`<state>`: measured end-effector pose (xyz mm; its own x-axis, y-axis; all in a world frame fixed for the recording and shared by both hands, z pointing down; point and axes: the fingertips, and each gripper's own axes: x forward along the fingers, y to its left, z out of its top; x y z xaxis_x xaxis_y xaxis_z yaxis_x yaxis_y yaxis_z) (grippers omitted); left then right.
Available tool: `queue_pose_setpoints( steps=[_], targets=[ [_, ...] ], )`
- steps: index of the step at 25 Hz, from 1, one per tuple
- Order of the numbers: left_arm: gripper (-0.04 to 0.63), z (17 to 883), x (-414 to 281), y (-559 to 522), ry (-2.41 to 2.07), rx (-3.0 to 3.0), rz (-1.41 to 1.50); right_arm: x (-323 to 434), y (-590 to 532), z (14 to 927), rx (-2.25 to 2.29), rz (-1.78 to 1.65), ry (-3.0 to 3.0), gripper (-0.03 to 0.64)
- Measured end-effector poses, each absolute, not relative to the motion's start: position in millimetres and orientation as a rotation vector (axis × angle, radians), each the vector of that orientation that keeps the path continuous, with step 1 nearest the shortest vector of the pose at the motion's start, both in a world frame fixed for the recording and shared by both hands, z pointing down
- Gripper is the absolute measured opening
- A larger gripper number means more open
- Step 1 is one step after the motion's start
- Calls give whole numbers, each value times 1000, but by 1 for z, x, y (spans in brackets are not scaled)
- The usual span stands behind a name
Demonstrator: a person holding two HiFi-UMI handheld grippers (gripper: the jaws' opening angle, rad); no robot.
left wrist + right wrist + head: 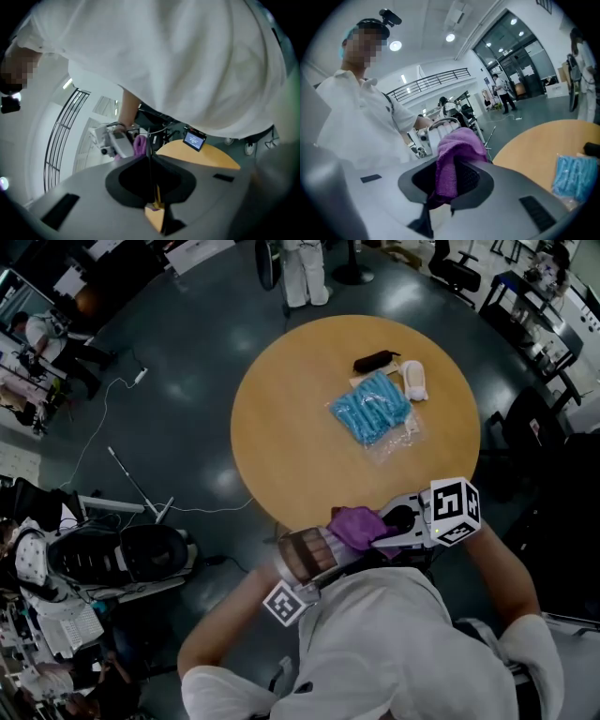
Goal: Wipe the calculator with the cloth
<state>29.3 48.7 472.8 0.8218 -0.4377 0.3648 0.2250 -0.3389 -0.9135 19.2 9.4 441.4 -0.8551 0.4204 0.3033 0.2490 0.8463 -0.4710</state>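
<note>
Both forearms were bent in close to the person's chest, above the near edge of the round table [281, 427]. The left gripper [302, 579] pinched the calculator [309, 552] by one edge. The right gripper [377, 531] clamped a purple cloth [354, 524], whose bunched end sat just beside the calculator's face.

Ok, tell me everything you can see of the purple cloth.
The purple cloth looks like soft terry, bunched and folded rather than spread. The right hand-held gripper is shut on it; a thick fold bulges past the jaws and a darker end runs back between them. It is held in the air at the near edge of the table, close to the calculator; actual contact is unclear.
</note>
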Motion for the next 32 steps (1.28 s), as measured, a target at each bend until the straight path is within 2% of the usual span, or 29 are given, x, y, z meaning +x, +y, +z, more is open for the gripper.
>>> queue_pose_setpoints(
  steps=[3, 11, 21, 32],
  targets=[
    [44, 464, 27, 47, 226, -1799, -683, 27, -4, 442, -440, 770, -2700, 75],
    [46, 459, 30, 65, 180, -1792, -651, 38, -17, 464, -357, 923, -2679, 75],
    [46, 448, 30, 82, 159, -1858, -614, 34, -11, 509, -375, 1003, -2555, 75],
    [46, 438, 20, 81, 278, -2040, -586, 31, -27, 543, -190, 1083, -2561, 75]
  ],
)
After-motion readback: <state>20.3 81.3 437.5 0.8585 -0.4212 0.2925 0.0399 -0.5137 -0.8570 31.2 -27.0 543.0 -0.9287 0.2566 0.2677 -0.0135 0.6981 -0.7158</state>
